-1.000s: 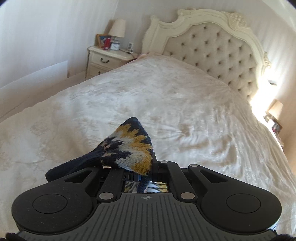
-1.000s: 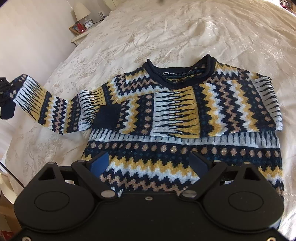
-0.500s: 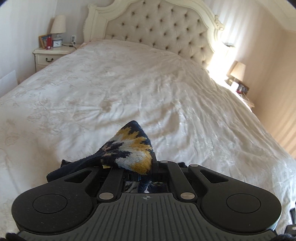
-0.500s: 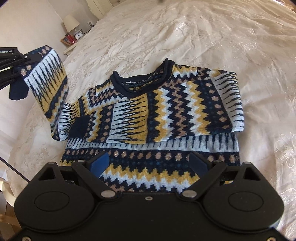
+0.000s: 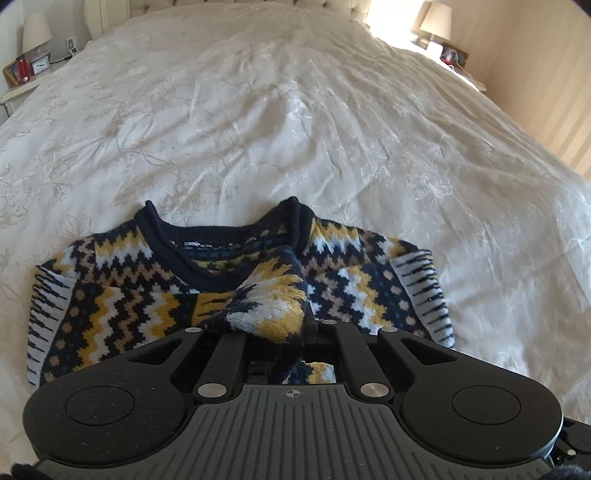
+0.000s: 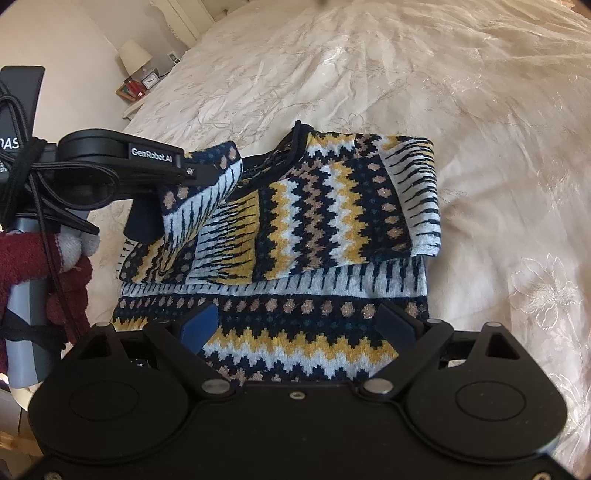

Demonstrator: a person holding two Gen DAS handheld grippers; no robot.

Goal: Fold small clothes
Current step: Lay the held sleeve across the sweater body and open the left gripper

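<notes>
The navy, mustard and white zigzag-knit sweater [image 6: 295, 236] lies flat on the cream embroidered bedspread [image 5: 295, 110], just ahead of both grippers. Wide bare bedspread stretches beyond its collar and to the right. The left gripper [image 6: 207, 173] pinches the patterned sleeve [image 5: 273, 306] tight above the chest. The right gripper [image 6: 295, 325] hovers over the hem, fingers [image 6: 199, 325] spread, seemingly touching nothing. A lamp [image 5: 37, 29] stands far left.

Left gripper [image 6: 207, 173], clamped on the sleeve [image 6: 199, 199], carries it from the sweater's [image 6: 332, 206] 9 o'clock side in over the chest. Sleeve no longer stretches out across the bedspread [image 6: 369, 74]; it now drapes folded across the sweater's left half. Left wrist view swings from headboard down to the sweater collar [image 5: 229, 236]. Right gripper's view shifts rightward, sweater now centred.
</notes>
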